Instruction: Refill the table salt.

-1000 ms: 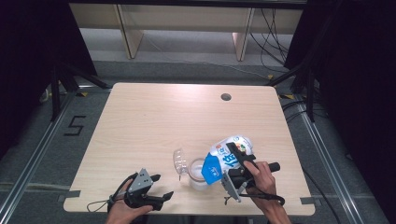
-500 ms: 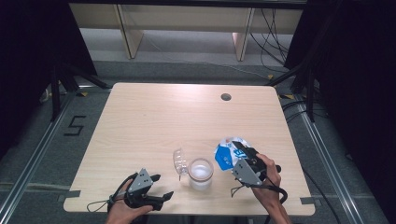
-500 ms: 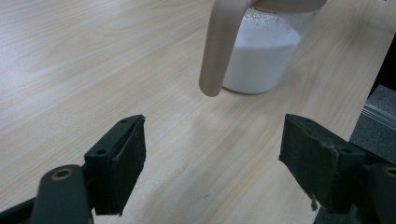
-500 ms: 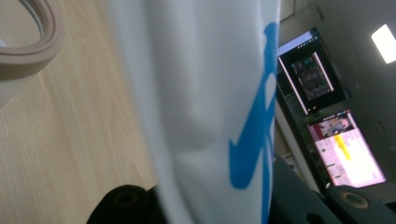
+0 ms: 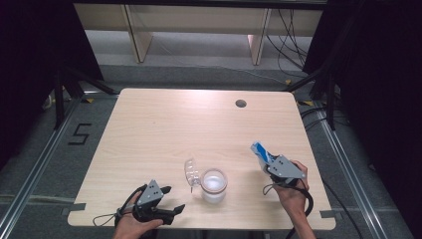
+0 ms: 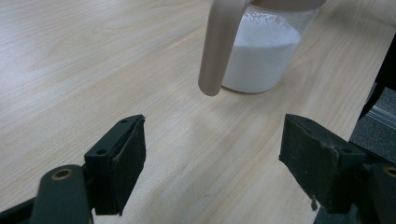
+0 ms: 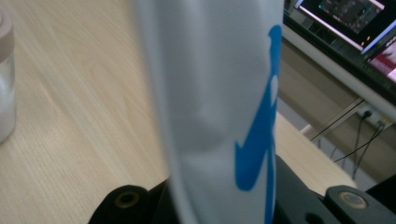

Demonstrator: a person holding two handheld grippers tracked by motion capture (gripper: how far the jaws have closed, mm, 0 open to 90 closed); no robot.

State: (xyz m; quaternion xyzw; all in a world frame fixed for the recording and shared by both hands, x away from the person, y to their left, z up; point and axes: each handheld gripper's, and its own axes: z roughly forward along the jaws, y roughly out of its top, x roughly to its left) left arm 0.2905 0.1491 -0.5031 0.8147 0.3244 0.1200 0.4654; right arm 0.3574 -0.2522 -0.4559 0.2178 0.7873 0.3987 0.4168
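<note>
White-and-blue bag [image 5: 260, 151] — held up at the right gripper [image 5: 278, 168], right of the glass jar [image 5: 214, 185] and apart from it, above the table's near right part. High view gives just a narrow blue-and-white strip rising past the gripper's grey plate. Right gripper view shows what that one cannot: the bag [image 7: 219, 107] close up, white with blue print, standing between the two black jaws, which are clamped on its lower part; the jar's edge [image 7: 5, 74] sits at far left of that view.

Jar: open-topped, white powder inside. Left gripper view shows the fill level — powder [image 6: 261, 51] partway up the clear wall — and a beige lid part [image 6: 219, 42] hanging down in front of the jar. In the high view a clear lid piece [image 5: 191, 172] lies just left of the jar, touching or nearly so; cannot tell which.

Table [image 5: 199, 124]: pale wood grain, round cable hole [image 5: 241, 103] at the far right, well beyond the jar. Grey floor around it, metal rails either side, a "5" [image 5: 79, 134] marked on the floor left of the table, shelving legs and cables behind.

Left gripper [image 5: 166, 199] — near table edge, left of the jar, in the person's left hand [image 5: 130, 226]. Jaws wide apart, holding nothing, bare wood between them, pointed toward the jar.
</note>
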